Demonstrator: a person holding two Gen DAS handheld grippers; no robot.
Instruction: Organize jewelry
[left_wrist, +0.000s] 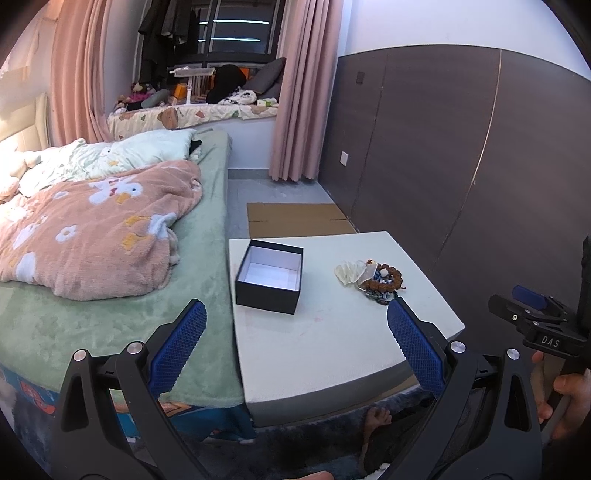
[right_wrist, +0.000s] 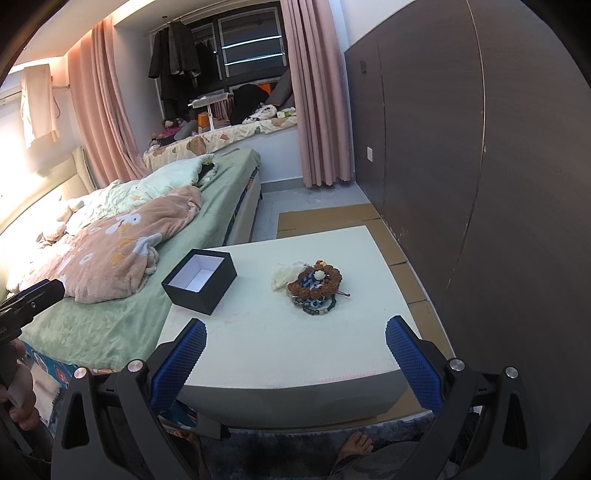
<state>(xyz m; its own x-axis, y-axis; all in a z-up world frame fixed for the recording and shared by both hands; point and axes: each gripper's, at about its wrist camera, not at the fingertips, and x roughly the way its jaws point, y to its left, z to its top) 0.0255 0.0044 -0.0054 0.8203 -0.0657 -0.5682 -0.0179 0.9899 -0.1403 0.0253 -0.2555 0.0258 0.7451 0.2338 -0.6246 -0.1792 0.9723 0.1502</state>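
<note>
An open black box (left_wrist: 269, 281) with a white empty inside stands on the left part of a white table (left_wrist: 325, 343); it also shows in the right wrist view (right_wrist: 199, 280). A pile of jewelry (left_wrist: 373, 278) lies to its right: a brown bead bracelet (right_wrist: 316, 280), dark beads and a white piece (right_wrist: 284, 276). My left gripper (left_wrist: 295, 321) is open and empty, above the table's near edge. My right gripper (right_wrist: 295, 338) is open and empty, short of the pile.
A bed (left_wrist: 110, 295) with a pink blanket (left_wrist: 99, 236) borders the table on the left. A dark panelled wall (right_wrist: 480, 184) runs along the right. Flattened cardboard (left_wrist: 295, 218) lies on the floor behind the table. Bare feet (right_wrist: 356, 445) show below the table.
</note>
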